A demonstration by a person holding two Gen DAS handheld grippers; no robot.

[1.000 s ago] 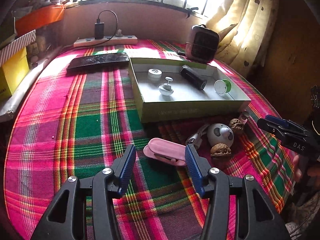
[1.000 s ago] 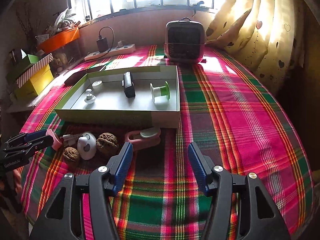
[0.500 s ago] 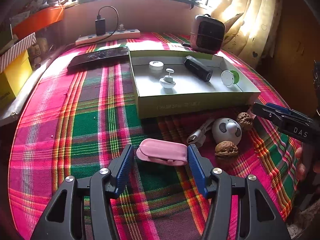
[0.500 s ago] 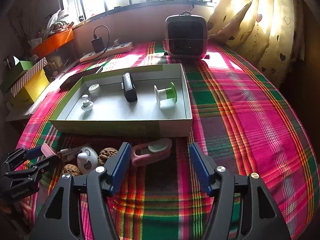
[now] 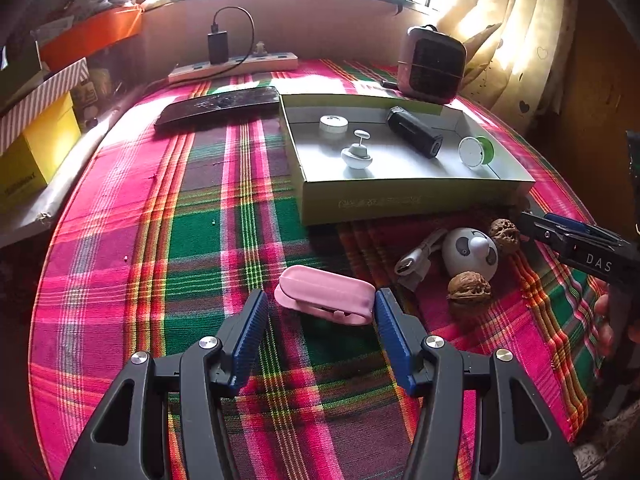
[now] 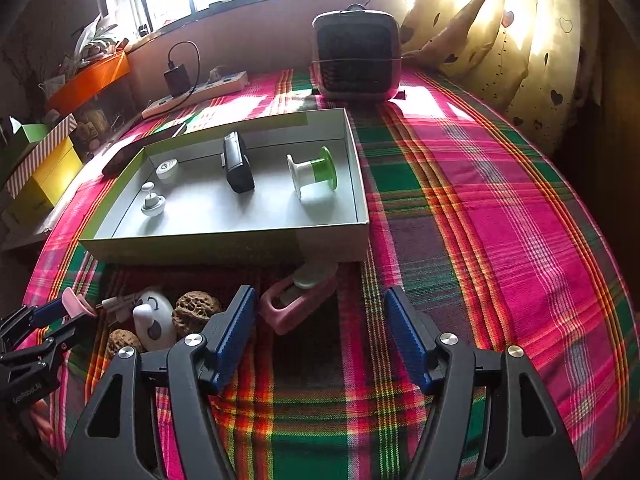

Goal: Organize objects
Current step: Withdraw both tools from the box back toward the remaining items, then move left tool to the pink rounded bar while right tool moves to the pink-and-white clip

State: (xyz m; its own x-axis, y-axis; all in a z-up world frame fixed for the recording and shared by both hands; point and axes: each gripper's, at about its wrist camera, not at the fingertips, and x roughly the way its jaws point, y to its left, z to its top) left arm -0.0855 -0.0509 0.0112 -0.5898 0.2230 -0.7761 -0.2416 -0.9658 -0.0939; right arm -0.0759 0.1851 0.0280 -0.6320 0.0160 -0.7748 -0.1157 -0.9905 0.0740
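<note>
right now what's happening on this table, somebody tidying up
A person with a tool in each hand is sorting small items into the shallow box. The left tool, open, brackets a pink case without closing on it. The right tool, also open, hovers by a pink holder. Two walnuts and a panda toy lie outside.

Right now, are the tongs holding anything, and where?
Nothing is held. The left tongs stand open around the pink case, not clamped; the right tongs are open beside the pink holder.
</note>
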